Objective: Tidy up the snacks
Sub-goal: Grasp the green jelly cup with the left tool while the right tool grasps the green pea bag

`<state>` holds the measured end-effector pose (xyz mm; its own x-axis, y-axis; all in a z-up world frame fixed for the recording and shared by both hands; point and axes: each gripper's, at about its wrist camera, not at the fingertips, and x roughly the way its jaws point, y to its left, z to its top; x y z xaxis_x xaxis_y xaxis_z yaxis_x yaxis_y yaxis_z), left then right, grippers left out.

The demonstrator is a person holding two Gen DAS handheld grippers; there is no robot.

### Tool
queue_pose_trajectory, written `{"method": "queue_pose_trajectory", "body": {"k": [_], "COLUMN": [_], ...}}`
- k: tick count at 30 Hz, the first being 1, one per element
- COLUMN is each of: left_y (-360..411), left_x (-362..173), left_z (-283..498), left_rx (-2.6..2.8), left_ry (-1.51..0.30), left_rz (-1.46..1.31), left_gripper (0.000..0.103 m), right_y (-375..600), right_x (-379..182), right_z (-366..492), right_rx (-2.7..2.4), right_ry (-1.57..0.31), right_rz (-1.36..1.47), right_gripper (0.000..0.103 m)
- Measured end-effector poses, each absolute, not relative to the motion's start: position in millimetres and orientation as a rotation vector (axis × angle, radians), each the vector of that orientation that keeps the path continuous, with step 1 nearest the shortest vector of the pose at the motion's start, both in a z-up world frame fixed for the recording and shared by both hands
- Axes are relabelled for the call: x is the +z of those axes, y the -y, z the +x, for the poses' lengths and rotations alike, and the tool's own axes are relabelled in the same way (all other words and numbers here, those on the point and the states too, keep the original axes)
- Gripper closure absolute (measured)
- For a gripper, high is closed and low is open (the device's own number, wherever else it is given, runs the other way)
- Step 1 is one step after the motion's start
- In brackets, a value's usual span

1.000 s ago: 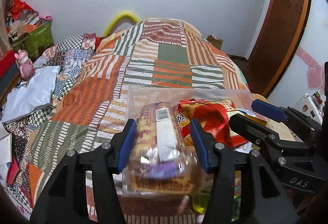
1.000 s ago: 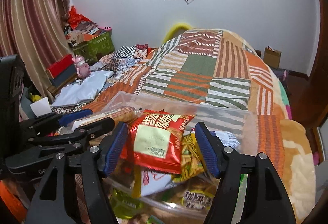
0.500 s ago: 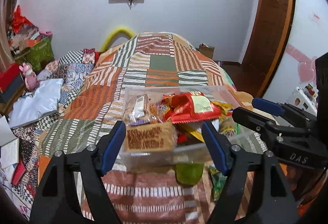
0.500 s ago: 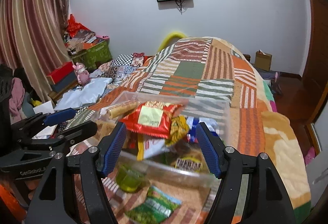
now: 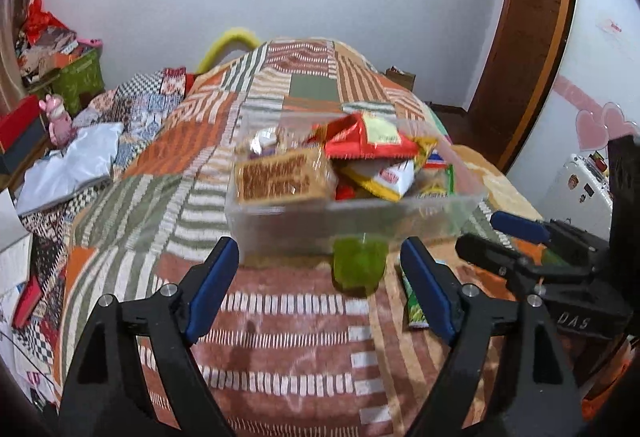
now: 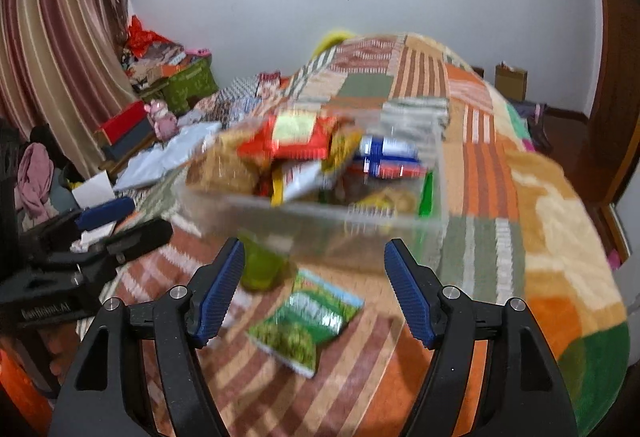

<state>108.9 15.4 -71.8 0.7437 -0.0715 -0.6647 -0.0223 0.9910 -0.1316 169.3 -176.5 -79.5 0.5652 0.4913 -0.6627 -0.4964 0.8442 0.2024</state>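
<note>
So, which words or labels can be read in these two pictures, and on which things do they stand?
"DAS": on the black body of the right gripper, seen from the left camera.
Print on the left gripper body: blurred, unreadable.
Print on the snack packs in the clear box, including the red bag: blurred, unreadable.
Green packet on the blanket: unreadable.

Black claws (image 5: 320,289), blue ribbed pads (image 6: 218,293)
</note>
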Motion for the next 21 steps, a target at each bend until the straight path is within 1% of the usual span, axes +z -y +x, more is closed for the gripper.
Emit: {"method": "queue_pose_trajectory", "body": {"k": [7,14,19,21], "left_y": [-18,-19,-12,-8], "left_x": [-98,-114,-119,-119], "left_z": [109,116,122,125], "left_rx": [-0.031,-0.034,-0.053,-0.059], "left_ry": [-0.788,-0.821,-0.828,-0.832], "left_rz": [-0.138,-0.140,-0.123,-0.120], "left_gripper": [0.020,0.020,0.020,0.020], "right_y": [172,158,151,146], "right_x": [-114,-135,-139,-140], "right_z": [170,179,181,179], "right_rx": [0.593,0.604,0.602,0.596], "right_ry": [-0.879,-0.956,-0.960,-0.950], "right_rz": [-0.014,-0.018,-0.050,-0.082], "right_gripper": [0.034,0.034,0.033,0.036]}}
